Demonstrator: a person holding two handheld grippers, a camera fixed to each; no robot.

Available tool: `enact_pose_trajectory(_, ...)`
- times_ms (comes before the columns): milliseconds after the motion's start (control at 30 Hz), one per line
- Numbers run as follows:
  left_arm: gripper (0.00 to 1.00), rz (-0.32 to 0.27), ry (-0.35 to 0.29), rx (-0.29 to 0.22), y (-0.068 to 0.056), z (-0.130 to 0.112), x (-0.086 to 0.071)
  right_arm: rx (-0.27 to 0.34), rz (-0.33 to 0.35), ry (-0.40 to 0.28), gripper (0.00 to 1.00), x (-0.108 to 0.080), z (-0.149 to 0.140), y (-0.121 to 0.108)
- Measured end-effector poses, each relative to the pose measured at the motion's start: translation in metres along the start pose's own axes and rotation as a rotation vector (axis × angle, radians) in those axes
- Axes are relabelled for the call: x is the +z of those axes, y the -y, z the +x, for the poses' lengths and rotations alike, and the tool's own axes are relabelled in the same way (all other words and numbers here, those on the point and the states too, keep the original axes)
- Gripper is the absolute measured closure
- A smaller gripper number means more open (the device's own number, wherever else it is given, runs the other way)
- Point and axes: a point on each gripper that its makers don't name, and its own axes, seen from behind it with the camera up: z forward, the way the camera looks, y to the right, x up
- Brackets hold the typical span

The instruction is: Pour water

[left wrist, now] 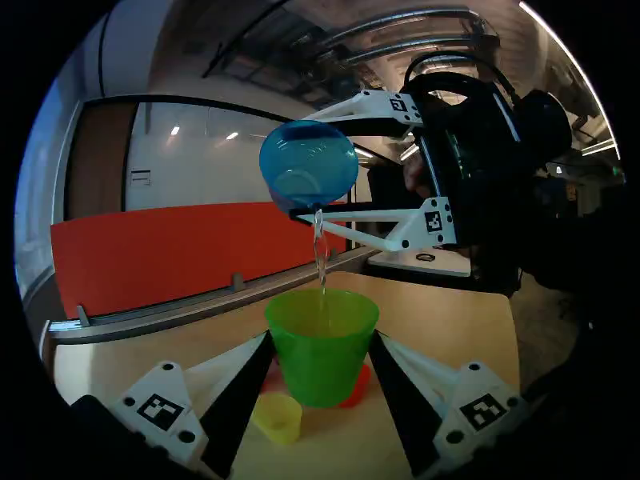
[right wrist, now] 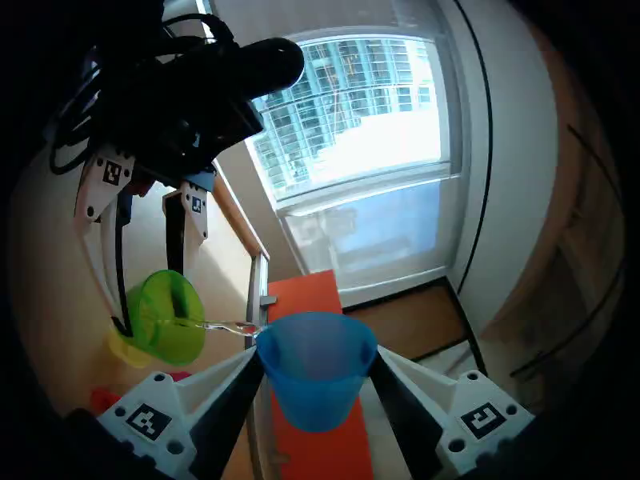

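Water (left wrist: pixel 321 252) runs in a thin stream from the lip of the blue cup (left wrist: pixel 308 172) down into the green cup (left wrist: pixel 322 352).

Left gripper view:
- Blue cup is at 12 o'clock of the green cup, tipped, mouth facing the camera and down. The cups are apart, joined by the stream alone.
- Right claw (left wrist: pixel 300 168) comes in from 3 o'clock with one finger above the blue cup and one below, pinching it.
- Left claw (left wrist: pixel 322 340) sits at 6 o'clock of the view and pinches the green cup, a finger on each side wall. Cup is upright, mouth up.
- Can't tell if the green cup's base touches the worktop (left wrist: pixel 456 320) or hangs just above it.
- Small yellow cup (left wrist: pixel 278 416) stands on the worktop at 7 o'clock of the green cup, near it.
- Red item (left wrist: pixel 362 386) shows behind the green cup's base at 4 o'clock. Can't tell what it is.

Right gripper view:
- Blue cup is clamped between this claw's own fingers at 6 o'clock.
- Green cup is at 9 o'clock, in the other claw.
- The stream crosses sideways from the blue rim toward the green mouth.
- Window (right wrist: pixel 360 120) is at 12 o'clock.
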Motion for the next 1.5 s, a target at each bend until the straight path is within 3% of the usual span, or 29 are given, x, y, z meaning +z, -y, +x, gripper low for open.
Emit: enact_pose_trajectory(1500,0.17,-0.009,-0.013,0.005,-0.004,0.007,0.000,-0.201,-0.046,0.005,0.11,0.001,0.009,-0.017)
